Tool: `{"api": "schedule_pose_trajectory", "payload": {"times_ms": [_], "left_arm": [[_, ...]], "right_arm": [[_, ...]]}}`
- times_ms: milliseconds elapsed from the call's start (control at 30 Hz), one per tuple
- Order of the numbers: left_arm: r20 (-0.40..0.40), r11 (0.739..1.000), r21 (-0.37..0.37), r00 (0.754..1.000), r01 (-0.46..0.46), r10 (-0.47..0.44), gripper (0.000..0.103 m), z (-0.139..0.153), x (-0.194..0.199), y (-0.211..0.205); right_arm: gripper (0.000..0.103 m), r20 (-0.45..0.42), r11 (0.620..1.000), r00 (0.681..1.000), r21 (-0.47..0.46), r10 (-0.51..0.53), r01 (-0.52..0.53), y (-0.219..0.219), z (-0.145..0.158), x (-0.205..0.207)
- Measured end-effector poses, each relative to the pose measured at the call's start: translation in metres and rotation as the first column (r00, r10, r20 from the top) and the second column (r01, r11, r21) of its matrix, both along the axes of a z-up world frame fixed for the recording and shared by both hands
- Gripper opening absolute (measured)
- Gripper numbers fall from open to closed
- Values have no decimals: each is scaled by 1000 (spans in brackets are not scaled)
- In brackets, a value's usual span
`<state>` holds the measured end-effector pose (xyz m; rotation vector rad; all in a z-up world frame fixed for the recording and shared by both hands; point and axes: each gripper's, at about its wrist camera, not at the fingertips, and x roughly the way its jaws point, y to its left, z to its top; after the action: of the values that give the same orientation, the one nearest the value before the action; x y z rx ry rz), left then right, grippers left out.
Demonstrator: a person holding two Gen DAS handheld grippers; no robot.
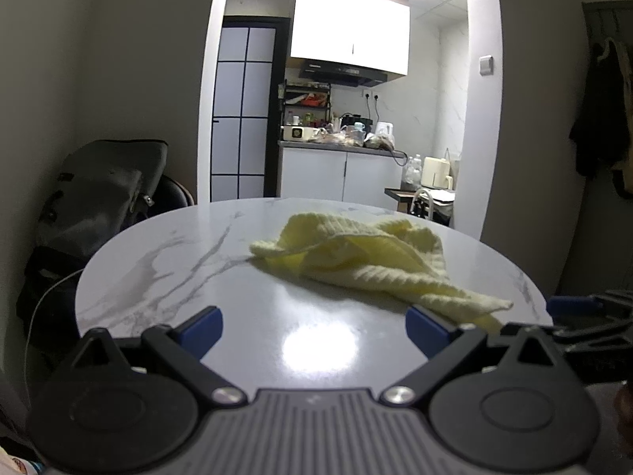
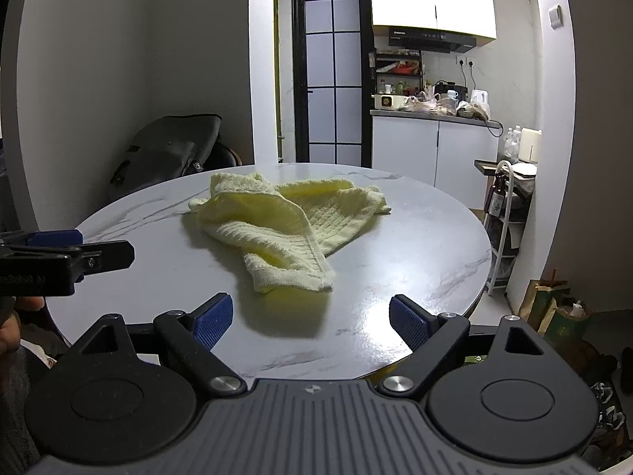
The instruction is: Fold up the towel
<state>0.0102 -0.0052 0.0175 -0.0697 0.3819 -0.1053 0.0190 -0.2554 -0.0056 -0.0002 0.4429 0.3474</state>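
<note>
Left wrist | towel (image 1: pixel 356 261) crumpled on table (image 1: pixel 166 261); backpack (image 1: pixel 103 194) behind | both hand-held grippers (image 1: pixel 312 328) (image 2: pixel 312 318) apart, empty

We see a pale yellow towel (image 2: pixel 277 229) with a ribbed waffle weave on a white bench (image 2: pixel 415 245) veined in grey marble. Our left tool (image 1: pixel 314 326) and right tool (image 2: pixel 312 316) are black with blue ridged pads (image 2: pixel 215 322).
</note>
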Motion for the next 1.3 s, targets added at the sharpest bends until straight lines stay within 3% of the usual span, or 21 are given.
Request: {"api": "schedule_pose_trajectory", "payload": {"times_ms": [100, 300, 700, 867, 1200, 1300], "left_arm": [[3, 999, -36, 1000, 14, -14, 100, 5, 1, 4], [7, 999, 39, 1000, 1, -1, 95, 15, 11, 6], [-22, 998, 62, 1000, 0, 1, 96, 41, 33, 9], [-61, 1000, 18, 998, -2, 3, 98, 54, 44, 14], [-89, 996, 79, 996, 37, -30, 99, 78, 67, 9], [-105, 993, 95, 993, 67, -57, 99, 83, 75, 9]], "right_arm": [[89, 3, 1000, 1000, 8, 4, -4, -1, 4, 1], [89, 5, 1000, 1000, 27, 6, -6, -5, 10, 0], [83, -16, 999, 999, 17, 28, -28, -13, 25, 6], [78, -32, 999, 999, 0, 40, -40, -13, 32, 10], [78, -64, 997, 996, -35, 61, -63, -12, 45, 17], [78, -86, 996, 992, -7, 88, -89, -14, 44, 18]]}}
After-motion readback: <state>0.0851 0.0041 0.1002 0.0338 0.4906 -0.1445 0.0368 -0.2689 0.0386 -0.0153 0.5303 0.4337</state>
